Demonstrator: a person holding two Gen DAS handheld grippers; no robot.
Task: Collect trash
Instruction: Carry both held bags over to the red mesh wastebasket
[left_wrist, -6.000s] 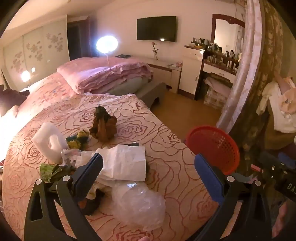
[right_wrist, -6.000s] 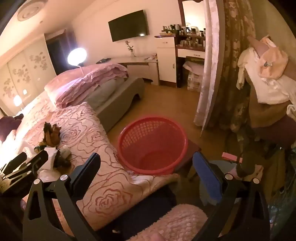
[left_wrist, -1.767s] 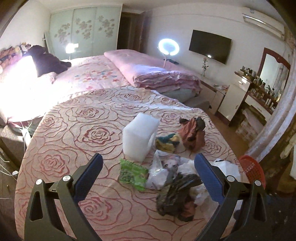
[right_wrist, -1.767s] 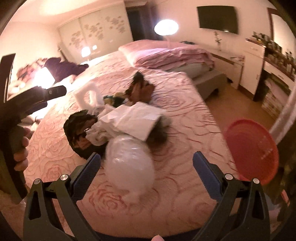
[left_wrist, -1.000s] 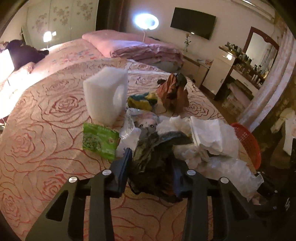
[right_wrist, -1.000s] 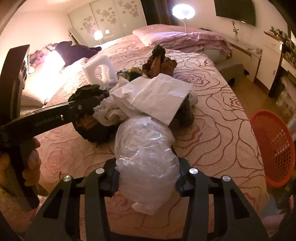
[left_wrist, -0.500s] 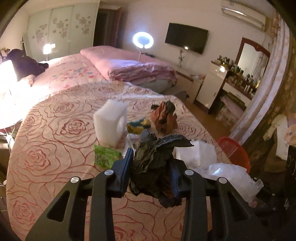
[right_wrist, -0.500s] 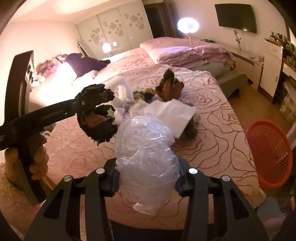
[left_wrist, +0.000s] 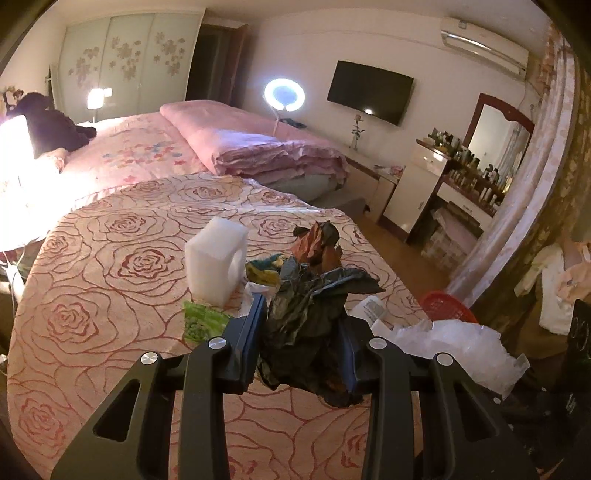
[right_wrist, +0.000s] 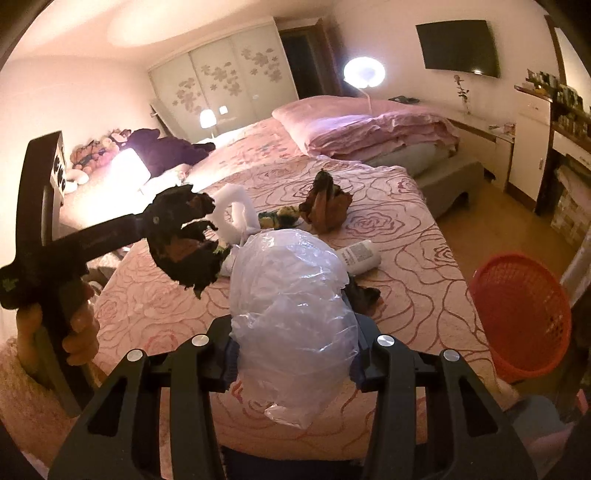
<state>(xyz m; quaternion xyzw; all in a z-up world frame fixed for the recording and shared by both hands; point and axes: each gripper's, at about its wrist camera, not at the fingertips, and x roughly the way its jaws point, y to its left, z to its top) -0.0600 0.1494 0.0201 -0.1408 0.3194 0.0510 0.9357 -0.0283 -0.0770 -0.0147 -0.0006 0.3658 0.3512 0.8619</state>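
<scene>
The left gripper (left_wrist: 301, 341) is clamped on a dark wrapper (left_wrist: 314, 314), the right gripper (right_wrist: 293, 354) on a clear bag (right_wrist: 291, 295), both held above the bed (right_wrist: 417, 266). The red basket (right_wrist: 524, 314) sits on the floor beside the bed; either limp load could slip from the pads or snag its rim and land outside.

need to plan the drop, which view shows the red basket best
The right wrist view: the red basket shows its whole rim and mesh interior beside the bed. The left wrist view shows only a sliver of its rim behind the clear plastic bag.
</scene>
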